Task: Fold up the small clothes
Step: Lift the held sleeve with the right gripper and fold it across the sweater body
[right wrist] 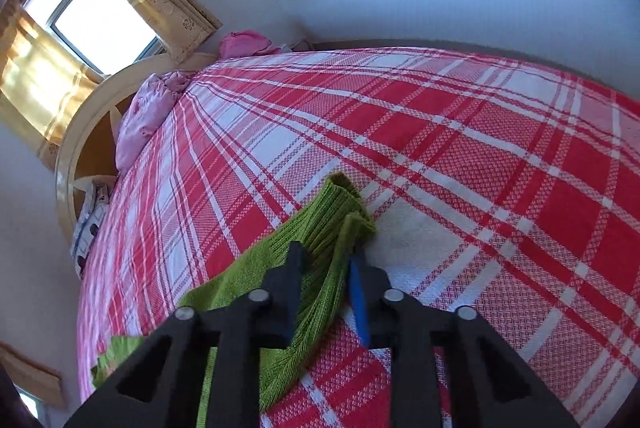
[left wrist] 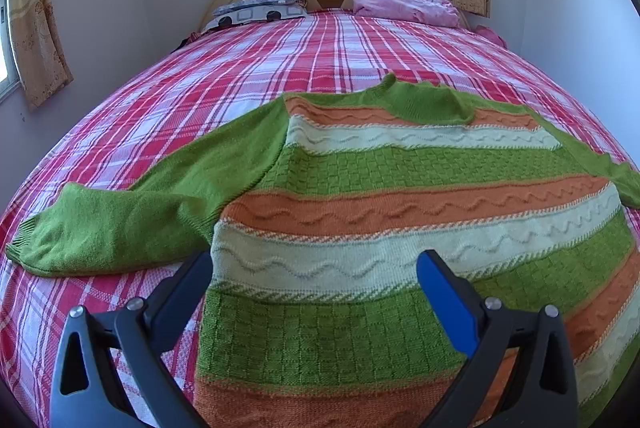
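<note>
Across the red-and-white plaid bedspread (left wrist: pixel 248 76), filling the frame's middle, a green, orange and cream striped knit sweater (left wrist: pixel 360 188) lies flat. Lower centre, the left gripper (left wrist: pixel 316 268) hovers spread wide; the right gripper (right wrist: pixel 326 260) pinches the green ribbed sleeve cuff (right wrist: pixel 336 212).

Left tool (left wrist: pixel 316 270) angled downward with its jaws spread wide; right tool (right wrist: pixel 326 260) angled downward, jaws narrowed onto a green sleeve cuff (right wrist: pixel 340 208).
</note>
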Tool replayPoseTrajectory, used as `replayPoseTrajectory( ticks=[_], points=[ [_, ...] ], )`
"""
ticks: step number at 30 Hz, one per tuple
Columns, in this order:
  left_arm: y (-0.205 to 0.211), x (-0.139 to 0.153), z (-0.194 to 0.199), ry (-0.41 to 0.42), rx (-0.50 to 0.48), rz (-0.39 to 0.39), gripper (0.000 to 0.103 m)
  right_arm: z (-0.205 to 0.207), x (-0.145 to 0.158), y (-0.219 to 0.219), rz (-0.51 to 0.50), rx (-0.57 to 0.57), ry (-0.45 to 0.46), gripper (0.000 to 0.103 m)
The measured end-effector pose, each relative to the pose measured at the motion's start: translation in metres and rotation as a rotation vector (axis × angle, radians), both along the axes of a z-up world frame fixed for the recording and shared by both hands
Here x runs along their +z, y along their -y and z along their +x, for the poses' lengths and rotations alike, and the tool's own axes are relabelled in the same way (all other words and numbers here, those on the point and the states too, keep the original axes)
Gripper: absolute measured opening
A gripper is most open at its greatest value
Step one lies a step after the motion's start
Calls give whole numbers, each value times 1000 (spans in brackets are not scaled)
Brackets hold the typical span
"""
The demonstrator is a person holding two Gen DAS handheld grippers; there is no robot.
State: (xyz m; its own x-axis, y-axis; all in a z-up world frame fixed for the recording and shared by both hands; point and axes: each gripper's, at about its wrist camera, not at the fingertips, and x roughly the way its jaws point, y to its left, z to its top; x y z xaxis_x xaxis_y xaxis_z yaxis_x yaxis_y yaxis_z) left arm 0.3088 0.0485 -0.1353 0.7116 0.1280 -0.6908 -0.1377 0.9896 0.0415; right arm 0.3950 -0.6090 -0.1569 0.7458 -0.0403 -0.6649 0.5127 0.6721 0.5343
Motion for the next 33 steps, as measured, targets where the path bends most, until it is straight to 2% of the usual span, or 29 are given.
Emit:
replayPoseTrajectory(
  ticks=[4, 10, 15, 22, 33],
  points=[
    [-1, 0, -2, 5, -1, -3, 103, -3, 14, -10, -26, 45, 43, 12],
    [-3, 5, -5, 17, -6, -24, 103, -5, 57, -43, -52, 130, 128, 10],
    [-12, 16, -12, 52, -5, -63, 103, 0, 108, -95, -100, 236, 206, 10],
    [-23, 30, -9, 97, -12, -30, 103, 15, 163, -171, -165, 371, 276, 10],
    [-36, 25, -9, 97, -17, -55, 103, 38, 196, -271, -209, 535, 331, 9]
  ],
)
